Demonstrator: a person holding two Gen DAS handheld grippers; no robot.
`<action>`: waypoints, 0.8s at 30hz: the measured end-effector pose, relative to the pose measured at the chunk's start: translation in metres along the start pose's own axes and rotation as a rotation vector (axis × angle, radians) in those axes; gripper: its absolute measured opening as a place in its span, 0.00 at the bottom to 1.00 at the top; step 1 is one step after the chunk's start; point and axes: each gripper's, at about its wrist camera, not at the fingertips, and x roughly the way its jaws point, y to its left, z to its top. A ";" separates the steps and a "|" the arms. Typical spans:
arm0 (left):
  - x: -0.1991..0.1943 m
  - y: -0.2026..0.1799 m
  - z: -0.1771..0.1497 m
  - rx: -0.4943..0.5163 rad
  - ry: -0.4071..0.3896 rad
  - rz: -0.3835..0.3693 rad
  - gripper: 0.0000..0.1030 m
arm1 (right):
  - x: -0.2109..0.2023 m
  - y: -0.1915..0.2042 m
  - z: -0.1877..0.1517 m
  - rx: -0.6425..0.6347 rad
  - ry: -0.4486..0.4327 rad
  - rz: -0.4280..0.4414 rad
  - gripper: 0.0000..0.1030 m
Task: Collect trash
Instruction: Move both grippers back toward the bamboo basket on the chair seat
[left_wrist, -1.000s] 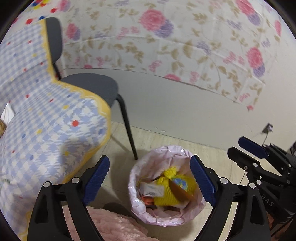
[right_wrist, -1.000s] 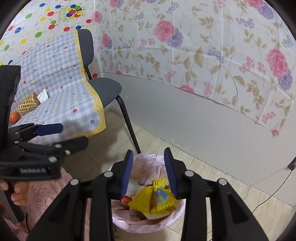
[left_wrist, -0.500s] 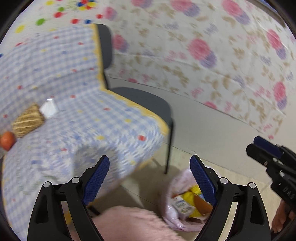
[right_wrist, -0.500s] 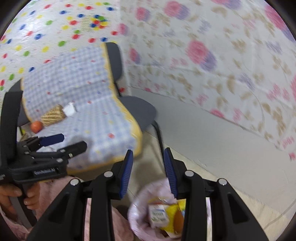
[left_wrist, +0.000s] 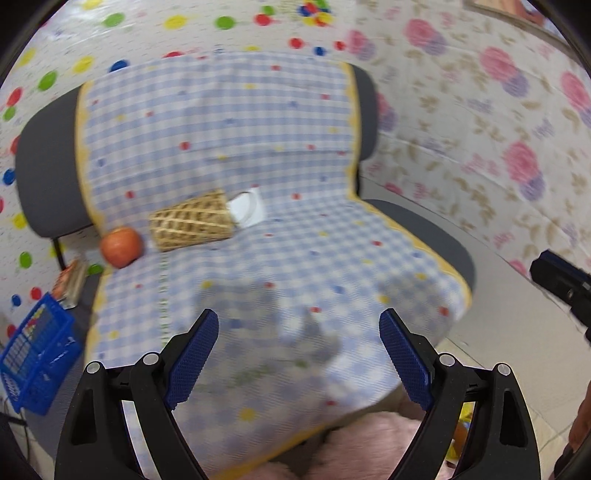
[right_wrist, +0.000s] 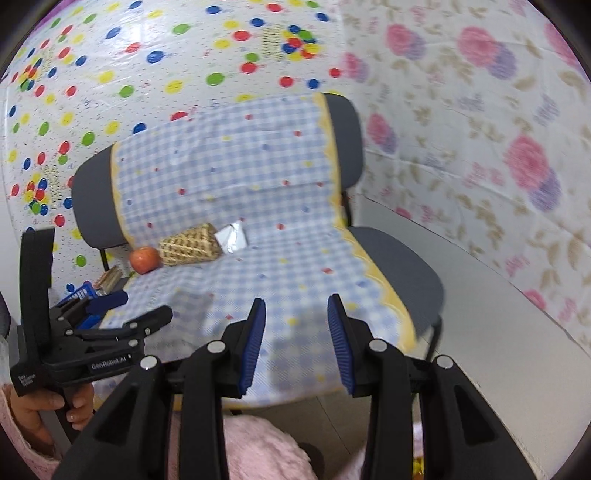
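On a blue checked cloth (left_wrist: 295, 258) draped over two grey chairs lie an orange fruit (left_wrist: 122, 246), a yellow woven foam sleeve (left_wrist: 192, 225) and a white wrapper (left_wrist: 248, 211), close together at the back left of the seat. The same fruit (right_wrist: 144, 259), sleeve (right_wrist: 190, 245) and wrapper (right_wrist: 232, 238) show in the right wrist view. My left gripper (left_wrist: 299, 332) is open and empty, short of them above the seat's front. My right gripper (right_wrist: 295, 317) stands part open with nothing between its fingers. The left gripper (right_wrist: 144, 306) is to its left.
A blue plastic basket (left_wrist: 37, 362) and some books (left_wrist: 70, 280) sit left of the chairs. Patterned sheets cover the walls behind. A grey chair seat (right_wrist: 399, 266) sticks out past the cloth on the right. A sliver of the trash bin (left_wrist: 461, 424) shows low right, beside pink fluffy fabric (right_wrist: 258, 450).
Both views have swung up and left, from the pink-lined trash bin on the floor to the cloth-covered chair seat. The bin has dropped almost out of view. Neither gripper's opening has changed.
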 end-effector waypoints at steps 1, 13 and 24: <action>0.000 0.006 0.002 -0.009 -0.002 0.012 0.86 | 0.002 0.006 0.005 -0.007 -0.005 0.004 0.34; 0.007 0.065 0.057 -0.052 -0.064 0.129 0.86 | 0.065 0.065 0.099 -0.071 -0.070 0.101 0.34; 0.087 0.099 0.097 -0.027 -0.027 0.226 0.86 | 0.177 0.107 0.118 -0.221 -0.065 0.119 0.34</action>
